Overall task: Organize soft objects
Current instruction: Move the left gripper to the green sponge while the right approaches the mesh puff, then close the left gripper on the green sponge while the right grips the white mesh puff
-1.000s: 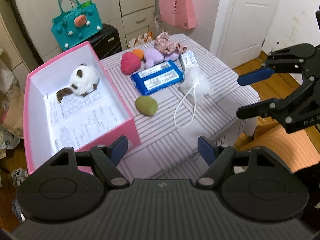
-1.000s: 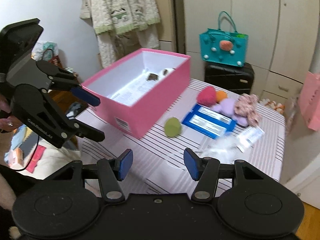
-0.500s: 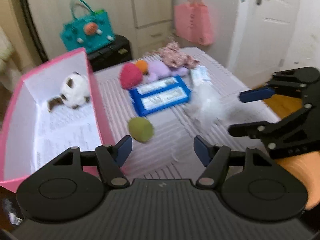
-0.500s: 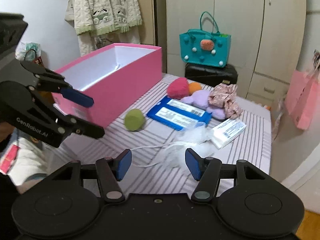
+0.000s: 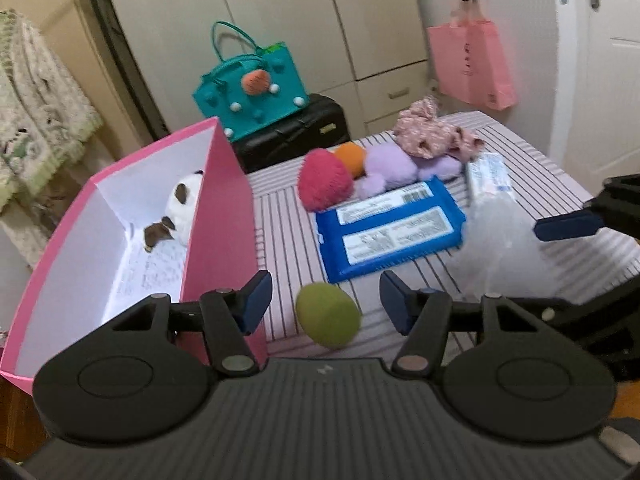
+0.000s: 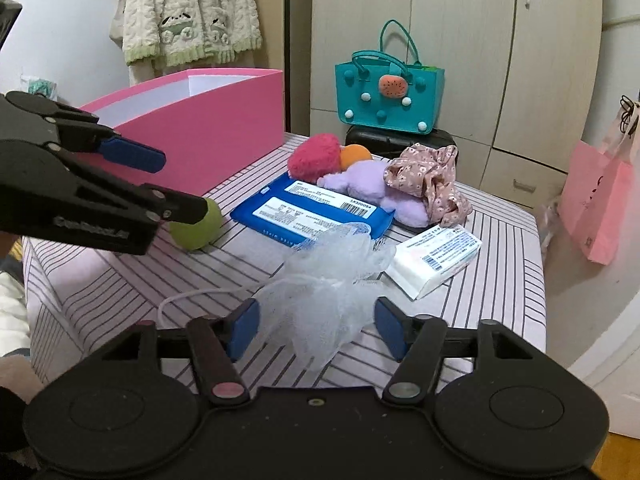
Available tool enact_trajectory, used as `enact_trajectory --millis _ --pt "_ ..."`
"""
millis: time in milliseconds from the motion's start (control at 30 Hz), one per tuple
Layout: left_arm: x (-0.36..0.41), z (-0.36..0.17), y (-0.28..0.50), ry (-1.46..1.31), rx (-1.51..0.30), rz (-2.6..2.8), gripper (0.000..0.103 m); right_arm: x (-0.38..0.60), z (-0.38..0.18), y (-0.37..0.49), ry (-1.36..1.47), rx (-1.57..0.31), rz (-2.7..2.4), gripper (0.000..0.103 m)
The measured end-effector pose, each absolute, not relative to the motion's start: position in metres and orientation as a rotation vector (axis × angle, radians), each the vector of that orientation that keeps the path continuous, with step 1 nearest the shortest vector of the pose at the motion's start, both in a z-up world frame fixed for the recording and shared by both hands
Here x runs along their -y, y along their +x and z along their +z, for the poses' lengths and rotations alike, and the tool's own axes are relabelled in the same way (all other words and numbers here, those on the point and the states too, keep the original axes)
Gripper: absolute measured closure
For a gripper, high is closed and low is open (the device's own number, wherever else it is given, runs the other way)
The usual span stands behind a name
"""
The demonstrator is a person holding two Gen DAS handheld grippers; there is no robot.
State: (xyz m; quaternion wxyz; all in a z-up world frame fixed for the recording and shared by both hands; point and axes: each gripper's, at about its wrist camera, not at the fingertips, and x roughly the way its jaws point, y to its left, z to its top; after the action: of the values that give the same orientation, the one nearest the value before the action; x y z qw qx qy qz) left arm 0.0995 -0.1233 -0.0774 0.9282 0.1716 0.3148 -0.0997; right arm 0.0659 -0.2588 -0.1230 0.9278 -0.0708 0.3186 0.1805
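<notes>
Left hand-held gripper (image 5: 325,305): blue pads either side of the green ball (image 5: 328,315), gap visible on both sides, no pad pressing on it. Jaws have just been closing. State: released, ball between the jaws, resting on the striped worktop (image 5: 280,216) just beside the near corner of the pink box (image 5: 224,216).

Right hand-held gripper (image 6: 316,328): jaws have just been opening, spread wide around the white mesh bath puff (image 6: 324,280). Pads clear of the mesh on both sides. State: released. The puff lies on the worktop, its white cord looping out to the left.

Same two grippers cross-checked: in the right wrist view the left one enters from the left, lower finger in front of the green ball; in the left wrist view the right one enters from the right edge above the puff.

Middle ground: blue wipes pack (image 6: 312,208) flat on the worktop, just behind the puff. White tissue pack (image 6: 434,258) to the right of the puff, near it.

Further back, clustered and touching: red fuzzy ball (image 6: 314,156), orange ball (image 6: 354,155), purple plush (image 6: 368,184), floral fabric piece (image 6: 428,182) draped on the plush.

Pink box interior: white-and-brown plush toy (image 5: 182,208) lying on printed paper at the far end.

Beyond the worktop: teal bag (image 6: 390,94) on a black case (image 5: 296,132); pink paper bag (image 5: 470,64) hanging by the door.
</notes>
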Motion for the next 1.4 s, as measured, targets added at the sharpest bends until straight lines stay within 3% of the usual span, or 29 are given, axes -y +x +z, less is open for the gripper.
enact_trajectory --millis 200,567,633,933,1000,1067,1400 --pt "0.139 -0.085 0.103 0.400 -0.645 -0.177 0.055 0.258 -0.127 0.075 -0.144 -0.630 0.371 0.023" --pt "0.157 -0.114 0.114 0.504 -0.717 -0.071 0.055 0.258 -0.141 0.086 -0.209 -0.621 0.390 0.023" --pt "0.157 -0.118 0.116 0.507 -0.730 -0.067 0.055 0.262 -0.141 0.086 -0.201 -0.617 0.397 0.038" --pt "0.155 -0.125 0.122 0.498 -0.733 -0.032 0.055 0.277 -0.140 0.084 -0.152 -0.650 0.397 0.073" --pt "0.156 -0.126 0.122 0.493 -0.726 -0.028 0.056 0.279 -0.140 0.083 -0.135 -0.658 0.389 0.076" --pt "0.156 -0.127 0.123 0.500 -0.715 -0.009 0.066 0.282 -0.140 0.083 -0.121 -0.662 0.383 0.078" --pt "0.144 -0.120 0.123 0.422 -0.730 -0.042 0.068 0.288 -0.136 0.078 -0.069 -0.677 0.351 0.083"
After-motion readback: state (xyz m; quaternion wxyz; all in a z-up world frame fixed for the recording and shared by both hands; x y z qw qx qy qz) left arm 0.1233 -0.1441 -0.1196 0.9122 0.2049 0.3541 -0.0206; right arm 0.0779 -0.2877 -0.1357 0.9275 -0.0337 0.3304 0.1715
